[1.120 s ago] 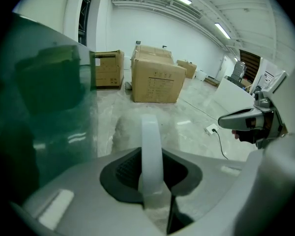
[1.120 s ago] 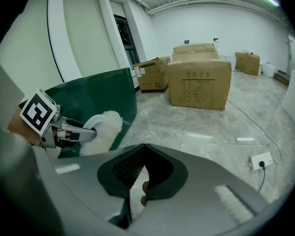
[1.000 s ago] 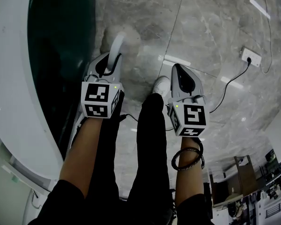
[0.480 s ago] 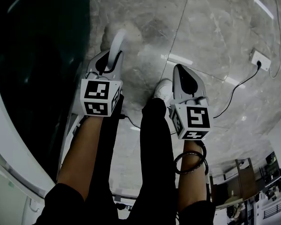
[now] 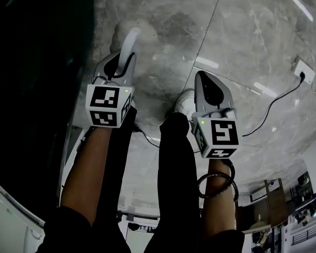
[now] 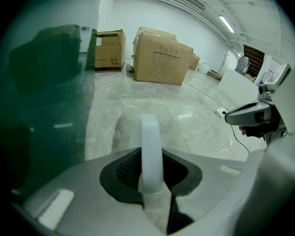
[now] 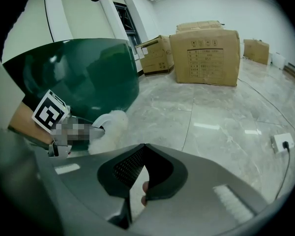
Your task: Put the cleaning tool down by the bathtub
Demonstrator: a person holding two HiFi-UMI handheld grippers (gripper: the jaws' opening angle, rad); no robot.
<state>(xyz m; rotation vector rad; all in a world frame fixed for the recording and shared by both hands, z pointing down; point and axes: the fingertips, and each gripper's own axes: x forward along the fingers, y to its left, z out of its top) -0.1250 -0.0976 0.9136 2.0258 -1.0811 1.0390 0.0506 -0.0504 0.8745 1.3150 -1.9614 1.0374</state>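
1. Your left gripper (image 5: 119, 71) clamps the white handle of the cleaning tool (image 5: 128, 42), its fluffy head near the floor (image 5: 242, 30), just beside the green bathtub (image 5: 39, 62).
2. Your right gripper (image 5: 205, 83) hangs closed, holding nothing.

The bathtub (image 5: 37, 88) runs off the edge; the left gripper (image 5: 118, 70) hides part of the cleaning tool (image 5: 129, 42).

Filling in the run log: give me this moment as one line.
left claw: shut on brush | brush head: fluffy, beside bathtub, not released | right claw: shut, empty
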